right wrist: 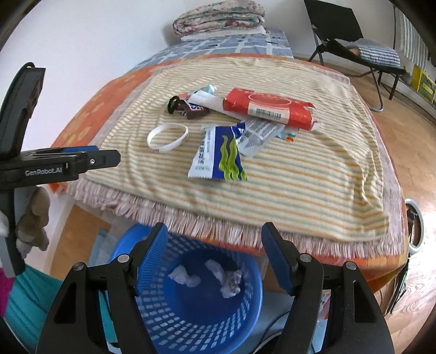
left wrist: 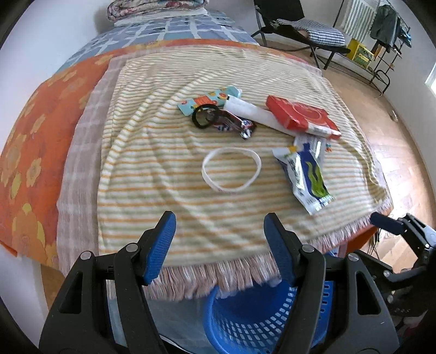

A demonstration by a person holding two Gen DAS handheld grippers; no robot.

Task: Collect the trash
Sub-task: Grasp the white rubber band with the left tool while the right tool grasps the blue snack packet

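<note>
- The left gripper and right gripper both stood spread and empty, angled steeply down at the bed's fringed edge.
- The blue basket sat low in the frame, crumpled paper already inside.
- Wrappers waited mid-frame on the striped blanket: the blue-green packet nearest, the red box behind.
- Best to pinch the packet's raised edge (thin foil slips), not the white band.

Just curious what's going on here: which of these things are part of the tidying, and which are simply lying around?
Part of the job:
blue basket
crumpled paper
blue-green wrapper
red packet
chocolate bar wrapper

Just lying about:
white wristband
black hair tie
folded quilt
folding chair
</note>
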